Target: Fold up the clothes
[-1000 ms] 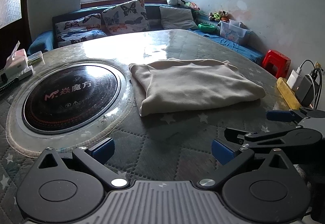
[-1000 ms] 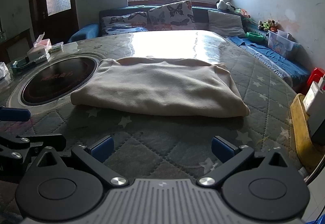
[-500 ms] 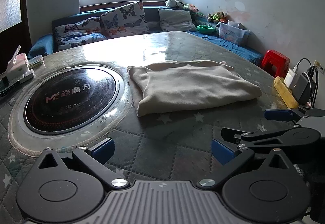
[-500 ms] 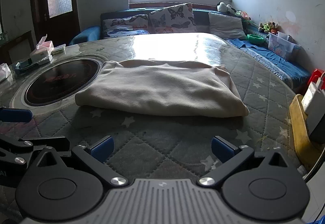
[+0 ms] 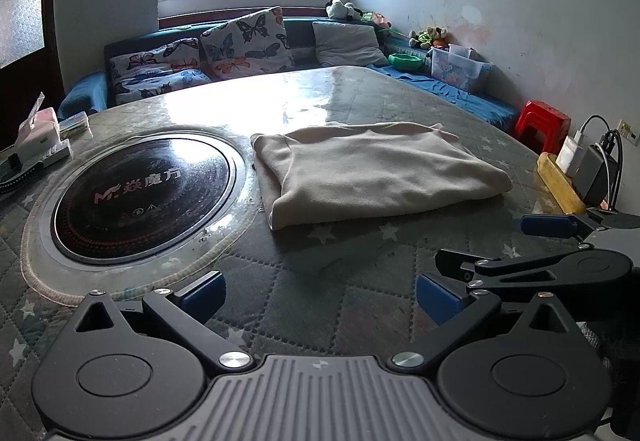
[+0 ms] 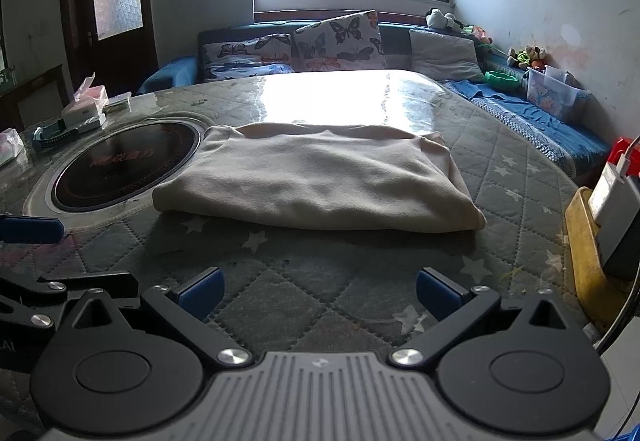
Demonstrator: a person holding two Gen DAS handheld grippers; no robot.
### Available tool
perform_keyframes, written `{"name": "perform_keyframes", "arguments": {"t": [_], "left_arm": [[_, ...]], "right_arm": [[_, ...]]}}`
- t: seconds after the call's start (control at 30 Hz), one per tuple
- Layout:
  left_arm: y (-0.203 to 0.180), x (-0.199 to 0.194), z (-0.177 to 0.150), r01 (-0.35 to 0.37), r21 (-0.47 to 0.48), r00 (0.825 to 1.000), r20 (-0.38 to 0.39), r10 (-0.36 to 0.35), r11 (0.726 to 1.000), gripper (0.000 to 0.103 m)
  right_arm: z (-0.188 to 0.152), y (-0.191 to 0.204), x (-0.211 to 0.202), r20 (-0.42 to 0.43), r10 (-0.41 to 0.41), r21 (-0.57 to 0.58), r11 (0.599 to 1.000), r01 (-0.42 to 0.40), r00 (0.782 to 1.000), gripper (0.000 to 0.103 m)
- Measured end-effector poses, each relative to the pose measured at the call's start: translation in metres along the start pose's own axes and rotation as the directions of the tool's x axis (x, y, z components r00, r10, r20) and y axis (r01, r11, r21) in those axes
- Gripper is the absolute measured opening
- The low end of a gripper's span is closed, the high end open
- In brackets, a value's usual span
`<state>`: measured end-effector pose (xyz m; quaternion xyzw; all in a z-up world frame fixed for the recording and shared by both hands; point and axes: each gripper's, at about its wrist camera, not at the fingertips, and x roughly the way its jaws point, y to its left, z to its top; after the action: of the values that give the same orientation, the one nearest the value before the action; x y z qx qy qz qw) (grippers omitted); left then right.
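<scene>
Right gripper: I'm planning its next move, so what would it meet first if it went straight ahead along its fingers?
The right gripper, jaws open and empty, points over bare quilted table at the folded beige garment. The garment's near folded edge looks like first contact, though height above the table is unclear.

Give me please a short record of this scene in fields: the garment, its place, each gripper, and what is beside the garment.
garment: beige folded cloth, lying flat
place: quilted round table, right of the black cooktop
left gripper: jaws open, empty, short of the cloth
right gripper: jaws open, empty, short of the cloth
beside: yellow tray at the table's right edge
</scene>
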<state>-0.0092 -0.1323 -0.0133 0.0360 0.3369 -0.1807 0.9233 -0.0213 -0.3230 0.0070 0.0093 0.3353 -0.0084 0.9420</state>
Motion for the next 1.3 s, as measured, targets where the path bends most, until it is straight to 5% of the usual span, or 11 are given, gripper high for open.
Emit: {"name": "perform_keyframes", "arguments": {"t": [1.3], "left_arm": [[0.005, 0.013, 0.005, 0.009, -0.006, 1.000, -0.024, -0.009, 1.000, 0.103]], "right_arm": [[0.003, -0.001, 0.014, -0.027, -0.009, 0.014, 1.000, 0.010, 1.000, 0.103]]}}
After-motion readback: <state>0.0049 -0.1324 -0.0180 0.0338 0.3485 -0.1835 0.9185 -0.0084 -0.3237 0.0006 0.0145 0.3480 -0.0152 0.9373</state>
